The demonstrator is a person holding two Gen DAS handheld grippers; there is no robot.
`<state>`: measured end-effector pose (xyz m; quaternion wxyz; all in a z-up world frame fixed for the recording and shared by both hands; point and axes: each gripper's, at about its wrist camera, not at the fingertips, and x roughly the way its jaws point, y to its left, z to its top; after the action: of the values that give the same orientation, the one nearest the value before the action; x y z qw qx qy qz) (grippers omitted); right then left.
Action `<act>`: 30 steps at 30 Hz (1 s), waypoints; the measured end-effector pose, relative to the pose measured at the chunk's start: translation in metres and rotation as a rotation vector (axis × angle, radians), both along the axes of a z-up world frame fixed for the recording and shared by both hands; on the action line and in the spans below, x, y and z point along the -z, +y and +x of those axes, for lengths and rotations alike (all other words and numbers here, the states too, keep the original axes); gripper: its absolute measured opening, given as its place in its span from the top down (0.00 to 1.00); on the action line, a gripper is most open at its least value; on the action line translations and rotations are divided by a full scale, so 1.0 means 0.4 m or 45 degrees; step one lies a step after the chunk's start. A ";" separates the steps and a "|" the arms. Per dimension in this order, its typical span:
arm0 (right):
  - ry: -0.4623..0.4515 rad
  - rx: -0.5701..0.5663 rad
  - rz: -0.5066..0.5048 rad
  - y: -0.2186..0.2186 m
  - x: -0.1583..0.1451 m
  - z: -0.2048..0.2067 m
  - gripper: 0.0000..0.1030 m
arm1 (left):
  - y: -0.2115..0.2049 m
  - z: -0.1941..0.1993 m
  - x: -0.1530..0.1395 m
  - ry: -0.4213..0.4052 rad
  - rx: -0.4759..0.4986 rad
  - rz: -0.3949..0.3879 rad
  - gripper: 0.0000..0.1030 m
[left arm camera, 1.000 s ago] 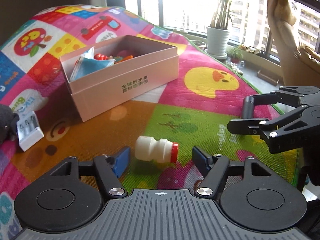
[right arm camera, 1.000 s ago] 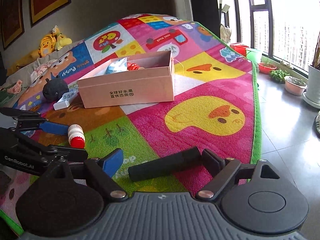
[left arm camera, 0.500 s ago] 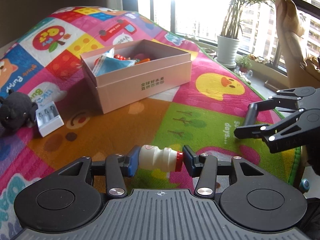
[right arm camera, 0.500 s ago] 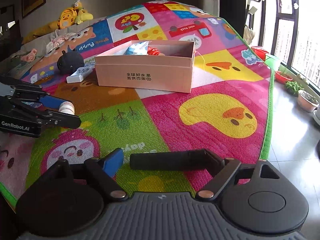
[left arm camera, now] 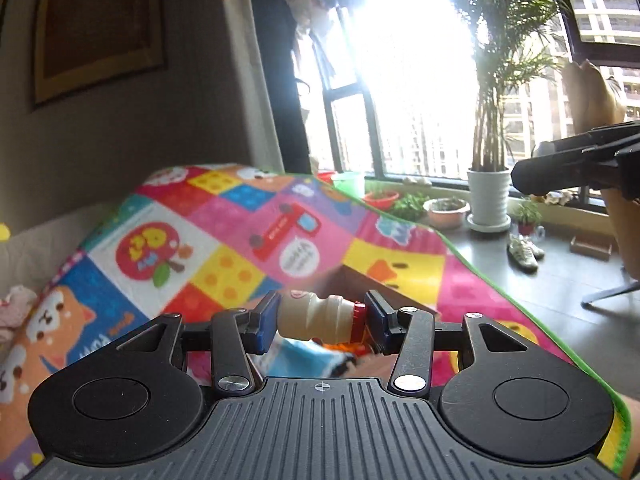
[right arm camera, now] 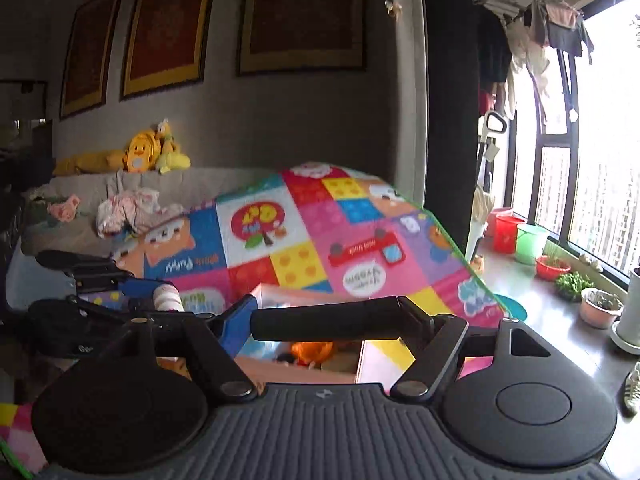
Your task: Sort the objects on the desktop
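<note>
Left gripper (left arm camera: pixel 320 322) jaws pinching small red-capped bottle (left arm camera: pixel 316 320) end to end, lying crosswise, clear of play mat (left arm camera: pixel 240 240), above open cardboard box (right arm camera: pixel 304 368), presumably for dropping in; right gripper (right arm camera: pixel 320 326) jaws clamping black cylinder (right arm camera: pixel 326 324) lengthwise.

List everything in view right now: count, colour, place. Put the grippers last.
drink bottle: one, white with red cap, sideways between the left gripper's pads
black cylinder: one, black, across the right gripper
box: one, pinkish cardboard, open, on the mat under both grippers
play mat: one, multicoloured cartoon squares, on the floor
plush toys: several, yellow, on the grey sofa
framed pictures: three, dark with gold frames, on the wall
potted palm: one, green in white pot, by the window
buckets: two, red and green, by the window
left gripper: shut on the drink bottle
right gripper: shut on the black cylinder
</note>
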<state>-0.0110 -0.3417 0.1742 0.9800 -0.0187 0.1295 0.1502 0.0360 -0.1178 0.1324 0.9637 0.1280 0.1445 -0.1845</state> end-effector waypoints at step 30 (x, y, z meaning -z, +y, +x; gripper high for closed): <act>0.528 -0.374 -0.200 0.605 0.246 0.378 0.26 | 0.516 -0.025 0.309 0.396 -0.763 -0.152 0.05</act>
<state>0.1404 -0.0995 0.0758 0.8958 -0.0823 0.3345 0.2808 0.0261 0.0884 0.0088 0.9472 -0.0066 0.3100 0.0814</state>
